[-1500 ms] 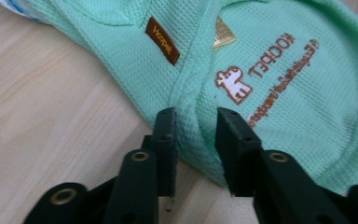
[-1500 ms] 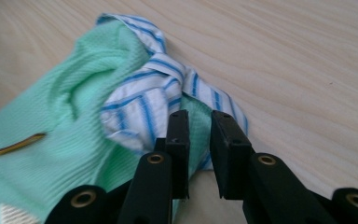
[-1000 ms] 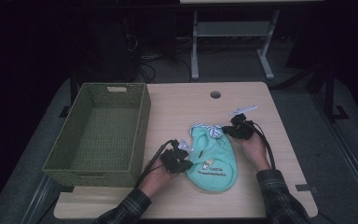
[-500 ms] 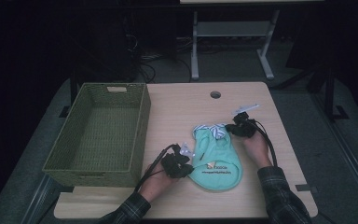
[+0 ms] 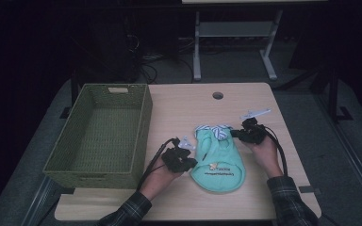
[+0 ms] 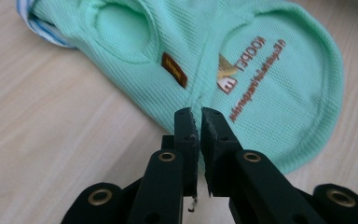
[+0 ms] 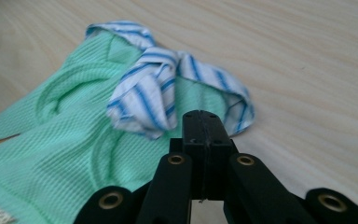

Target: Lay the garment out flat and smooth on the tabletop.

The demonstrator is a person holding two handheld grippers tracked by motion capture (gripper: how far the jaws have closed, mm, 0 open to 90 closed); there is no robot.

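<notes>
Right tongs (image 5: 238,133) nearer striped collar (image 7: 168,88).

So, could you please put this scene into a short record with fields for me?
garment: green pet shirt with striped collar, flat on table
basket: green woven basket, left of shirt, nothing inside
left gripper: jaws nearly closed on shirt's near edge
right gripper: jaws shut at the collar end; whether they pinch cloth is unclear
</notes>
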